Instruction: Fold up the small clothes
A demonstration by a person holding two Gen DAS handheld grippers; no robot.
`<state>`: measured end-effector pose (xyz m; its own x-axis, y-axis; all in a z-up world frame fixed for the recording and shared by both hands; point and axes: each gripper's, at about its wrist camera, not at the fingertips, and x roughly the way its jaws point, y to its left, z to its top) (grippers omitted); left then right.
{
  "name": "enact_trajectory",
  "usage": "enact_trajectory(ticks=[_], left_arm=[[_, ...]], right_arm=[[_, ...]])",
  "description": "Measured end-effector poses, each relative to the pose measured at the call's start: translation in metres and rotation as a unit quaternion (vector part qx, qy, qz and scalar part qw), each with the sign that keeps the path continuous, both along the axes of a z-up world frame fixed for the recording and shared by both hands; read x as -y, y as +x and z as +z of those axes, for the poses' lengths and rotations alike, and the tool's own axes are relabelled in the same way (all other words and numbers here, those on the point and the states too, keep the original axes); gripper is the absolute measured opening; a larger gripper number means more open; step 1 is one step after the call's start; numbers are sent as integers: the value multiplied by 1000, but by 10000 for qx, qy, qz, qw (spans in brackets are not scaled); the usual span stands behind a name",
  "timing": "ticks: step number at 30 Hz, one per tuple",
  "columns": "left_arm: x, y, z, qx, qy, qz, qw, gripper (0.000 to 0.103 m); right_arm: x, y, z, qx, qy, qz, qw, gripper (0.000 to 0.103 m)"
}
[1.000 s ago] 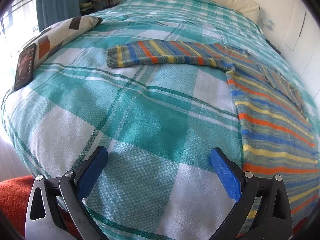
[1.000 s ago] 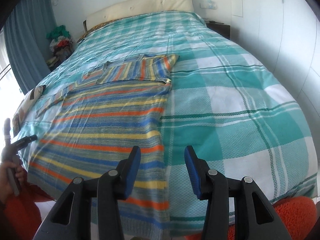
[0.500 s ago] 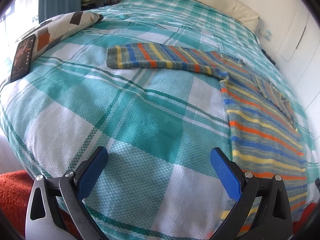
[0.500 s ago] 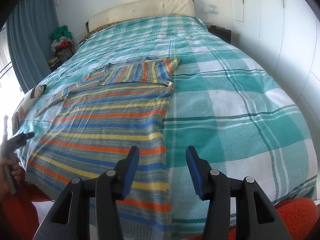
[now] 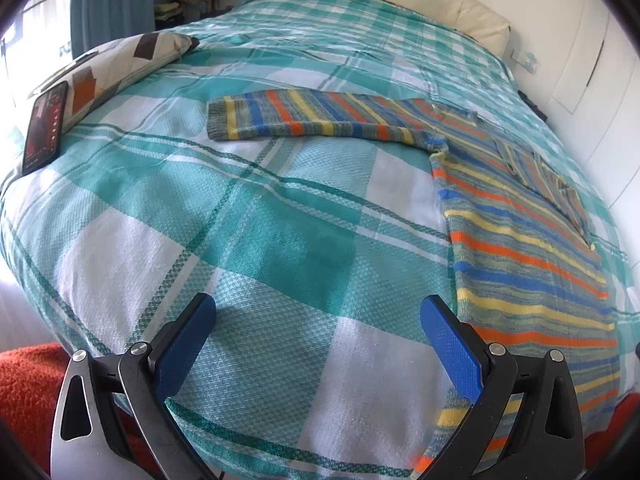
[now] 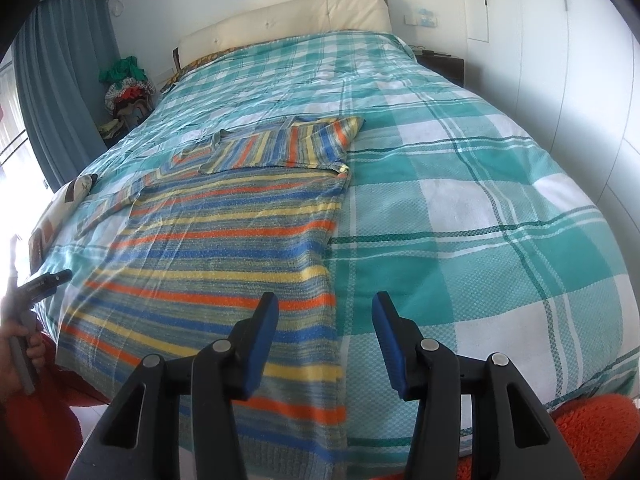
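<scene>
Left tool (image 5: 318, 322) spread wide, empty, above bare bedspread (image 5: 224, 216). Sweater (image 6: 224, 248) flat on bed, one sleeve already across chest, other sleeve (image 5: 316, 118) outstretched. Right tool (image 6: 325, 322) half spread, empty, over hem edge. Best: pinch sleeve cuff, fold inward, keep body flat.

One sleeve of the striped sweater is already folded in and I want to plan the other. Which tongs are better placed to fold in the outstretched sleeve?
Left. The outstretched sleeve lies ahead of the open left tongs, while the right tongs hover at the sweater's opposite edge.
</scene>
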<state>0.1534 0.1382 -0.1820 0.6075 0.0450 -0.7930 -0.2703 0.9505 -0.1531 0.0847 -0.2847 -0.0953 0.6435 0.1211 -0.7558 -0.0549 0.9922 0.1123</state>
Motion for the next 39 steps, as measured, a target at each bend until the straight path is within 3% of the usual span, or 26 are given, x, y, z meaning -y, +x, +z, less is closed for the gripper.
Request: enact_trajectory(ticks=[6,11,14,18,21,26,30,31,33,34,35,39], left_arm=[[-6,-2,2,31,-252,50,9997,102],[-32,-3,12,189,-1096,306,9933,102],[-49,7,15,193,-1358,369,9899,102],[-80,44,28,213,-1233,246,9918,102],[-112,82,33,156,-1005,474,9937,102],[-146,139,13,-281,-899,864,9918,102],[-154,160,-7,-559,-1020,999,9882,100],[-155,164,-10,-600,-1041,999,9877,92],[-152,169,-13,-701,-904,909,9893,57],[-150,172,-12,-768,-807,851,9901,18],[-148,175,-9,-851,-766,793,9903,3],[-121,188,29,-798,-82,404,9960,1]], right_arm=[[1,-2,1,18,17,-45,10000,49],[-1,-2,1,10,-13,-10,10000,49],[-3,-1,-1,-22,-34,41,10000,49],[-4,1,-4,-71,-32,81,9999,49],[-6,2,-6,-109,-40,107,9999,49],[-10,3,-9,-186,-125,129,9997,49],[-13,3,-11,-246,-199,177,9993,49],[-14,3,-12,-262,-224,196,9992,49],[-16,4,-14,-292,-258,231,9990,49],[-16,4,-14,-300,-251,248,9989,49],[-17,4,-15,-304,-240,264,9989,49],[-15,4,-16,-294,-121,312,9990,49]])
